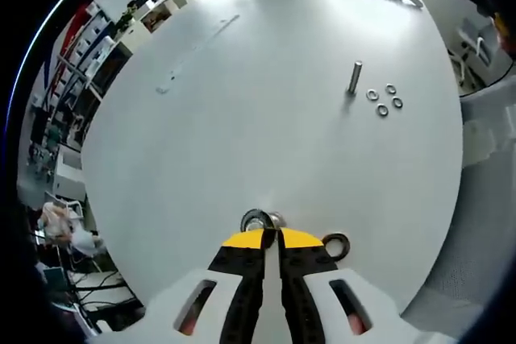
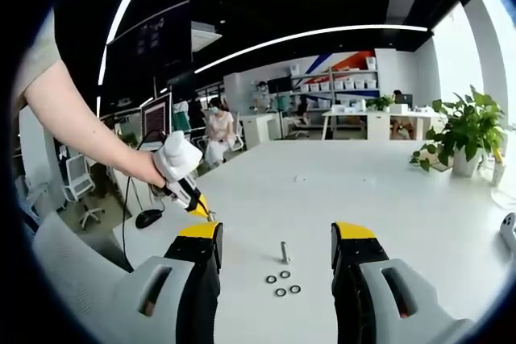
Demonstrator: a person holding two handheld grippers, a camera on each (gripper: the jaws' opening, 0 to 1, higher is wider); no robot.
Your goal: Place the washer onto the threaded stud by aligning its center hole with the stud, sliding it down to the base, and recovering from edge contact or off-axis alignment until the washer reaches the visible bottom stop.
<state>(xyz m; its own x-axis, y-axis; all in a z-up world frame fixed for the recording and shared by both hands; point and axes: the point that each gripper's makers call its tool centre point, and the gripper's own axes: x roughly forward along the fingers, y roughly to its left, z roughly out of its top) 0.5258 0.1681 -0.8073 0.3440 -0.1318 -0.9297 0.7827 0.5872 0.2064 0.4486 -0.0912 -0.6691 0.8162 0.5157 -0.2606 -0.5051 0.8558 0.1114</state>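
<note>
Left gripper [image 1: 271, 239] jaws pinched nearly together at a washer [image 1: 256, 220] on the white table [image 1: 242, 118], right gripper [image 2: 276, 241] wide and empty, stud [image 1: 354, 76] well apart; washer looks thin, stiff, slippery, so grip its rim edge-on

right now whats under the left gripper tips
Under the closed yellow tips of the left gripper a washer and a bit of metal beside it peek out on the white table. Another dark ring lies beside them. Whatever sits below the jaws is covered.
</note>
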